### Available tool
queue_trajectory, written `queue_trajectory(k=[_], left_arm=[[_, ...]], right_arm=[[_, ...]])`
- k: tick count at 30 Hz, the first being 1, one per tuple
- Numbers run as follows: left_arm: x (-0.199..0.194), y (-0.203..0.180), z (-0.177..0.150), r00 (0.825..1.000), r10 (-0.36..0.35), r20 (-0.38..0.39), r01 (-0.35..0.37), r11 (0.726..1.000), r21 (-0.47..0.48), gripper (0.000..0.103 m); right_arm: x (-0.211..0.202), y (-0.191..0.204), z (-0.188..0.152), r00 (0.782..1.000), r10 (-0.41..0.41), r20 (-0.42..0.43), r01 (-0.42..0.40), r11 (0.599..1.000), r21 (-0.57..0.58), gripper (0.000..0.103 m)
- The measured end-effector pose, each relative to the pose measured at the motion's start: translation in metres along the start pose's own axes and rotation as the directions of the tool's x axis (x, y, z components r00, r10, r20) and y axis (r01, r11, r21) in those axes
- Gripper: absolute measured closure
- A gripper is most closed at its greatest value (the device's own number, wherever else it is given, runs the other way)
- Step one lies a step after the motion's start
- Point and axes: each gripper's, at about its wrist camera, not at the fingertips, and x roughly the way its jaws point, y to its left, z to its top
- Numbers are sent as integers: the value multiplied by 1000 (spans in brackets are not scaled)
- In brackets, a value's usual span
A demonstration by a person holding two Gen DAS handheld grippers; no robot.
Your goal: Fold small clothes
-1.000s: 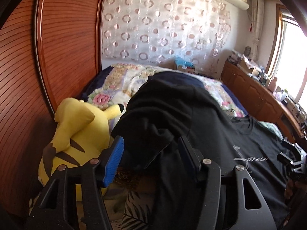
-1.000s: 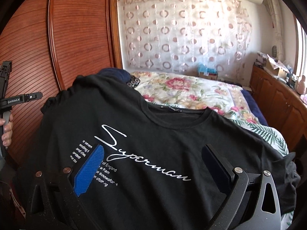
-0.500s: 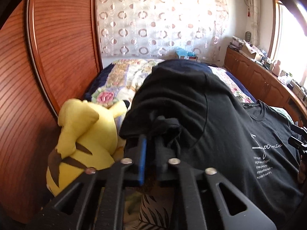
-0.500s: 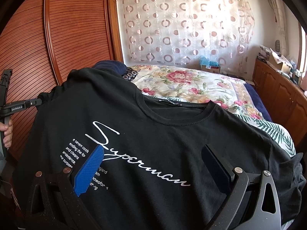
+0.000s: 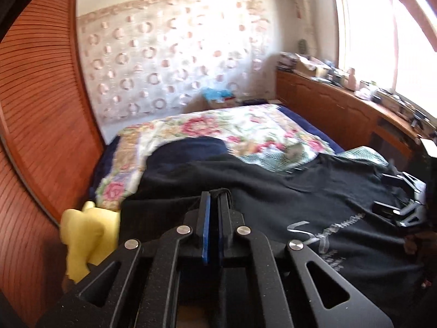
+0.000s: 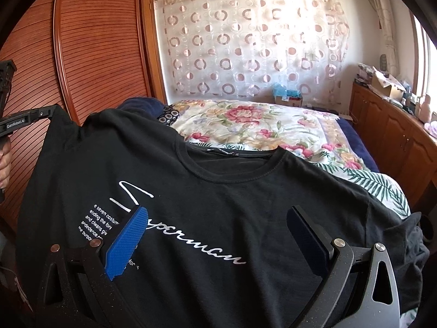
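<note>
A black T-shirt point(image 6: 218, 191) with white script print lies front-up across the flowered bed. In the left wrist view my left gripper point(image 5: 214, 195) is shut on a fold of the black T-shirt point(image 5: 245, 191) at its sleeve end, lifting the cloth. That same left gripper point(image 6: 52, 112) shows at the far left of the right wrist view, holding the shirt's raised corner. My right gripper point(image 6: 215, 218) hovers open over the print, its blue pad point(image 6: 127, 240) and dark pad point(image 6: 308, 237) wide apart with nothing pinched. The right gripper point(image 5: 401, 207) also shows at the right edge of the left wrist view.
A yellow plush toy point(image 5: 84, 237) sits at the bed's left edge against the wooden slatted wardrobe point(image 5: 35, 123). The floral bedspread point(image 6: 259, 125) stretches behind the shirt. A wooden sideboard point(image 6: 396, 136) with clutter runs along the right under the window. A dark blue cushion point(image 5: 191, 147) lies beyond the shirt.
My left gripper closed on the shirt's sleeve fold, then rose and swung right with it, so the plush toy slid to the lower left. The right gripper stayed open and still.
</note>
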Motion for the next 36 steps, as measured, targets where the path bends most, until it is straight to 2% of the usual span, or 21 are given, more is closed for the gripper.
queue_trajectory(k=[3, 4, 5, 7, 8, 11, 14, 19, 22, 24, 25, 26, 28, 30, 32, 33, 35, 36], left_arm=[[-3, -12, -6, 998, -58, -29, 58, 998, 3, 96], [-6, -13, -10, 997, -66, -35, 66, 998, 3, 86], [-10, -14, -12, 997, -68, -32, 68, 998, 4, 69], [-19, -12, -12, 997, -70, -16, 70, 998, -5, 56], [-22, -7, -11, 998, -66, -12, 66, 998, -15, 48], [-27, 8, -13, 1000, -19, 6, 19, 999, -49, 33], [-20, 32, -18, 999, 43, -16, -44, 995, -86, 31], [11, 71, -30, 991, 102, -89, -114, 984, -140, 31], [29, 92, -41, 984, 115, -134, -139, 972, -189, 31], [36, 99, -46, 985, 93, -149, -123, 969, -214, 34], [38, 102, -49, 984, 84, -160, -119, 967, -225, 43], [41, 104, -51, 982, 79, -171, -118, 966, -231, 47], [46, 105, -55, 979, 78, -189, -121, 965, -233, 49], [49, 105, -58, 980, 55, -192, -102, 965, -242, 56], [48, 104, -58, 982, 34, -188, -80, 967, -242, 74], [46, 103, -57, 982, 40, -186, -85, 968, -237, 77], [45, 102, -55, 983, 38, -178, -79, 969, -232, 92], [44, 102, -53, 985, 28, -172, -68, 970, -232, 94]], right_arm=[[1, 3, -3, 1000, -1, 0, 1, 1000, 0, 2], [2, 3, -4, 1000, -1, -3, 1, 1000, 1, 2], [2, 3, -4, 1000, 0, -5, 0, 1000, 2, 2], [3, 3, -5, 1000, 1, -11, -1, 1000, 2, 2], [3, 4, -6, 1000, 2, -13, -2, 1000, 2, 2], [4, 2, -4, 1000, 5, -18, -5, 1000, 2, 2], [8, 3, -2, 1000, 6, -24, -6, 1000, -3, 2], [12, 1, 2, 999, 9, -34, -9, 1000, -7, 2], [13, 2, 3, 999, 7, -35, -8, 1000, -8, 2], [13, 1, 3, 999, 5, -36, -5, 1000, -7, 2], [13, 0, 3, 999, 4, -36, -4, 1000, -6, 2], [14, 0, 3, 999, 2, -37, -2, 1000, -4, 2], [14, -1, 3, 999, 1, -38, -1, 1000, -3, 2], [15, -1, 2, 999, 0, -40, 0, 1000, -2, 2], [15, -1, 2, 999, 0, -40, 0, 1000, -1, 2], [16, -1, 3, 999, 0, -41, 0, 1000, -1, 2], [16, -2, 3, 999, 2, -42, -2, 1000, 0, 2], [16, -2, 2, 999, 2, -43, -2, 1000, 1, 2]])
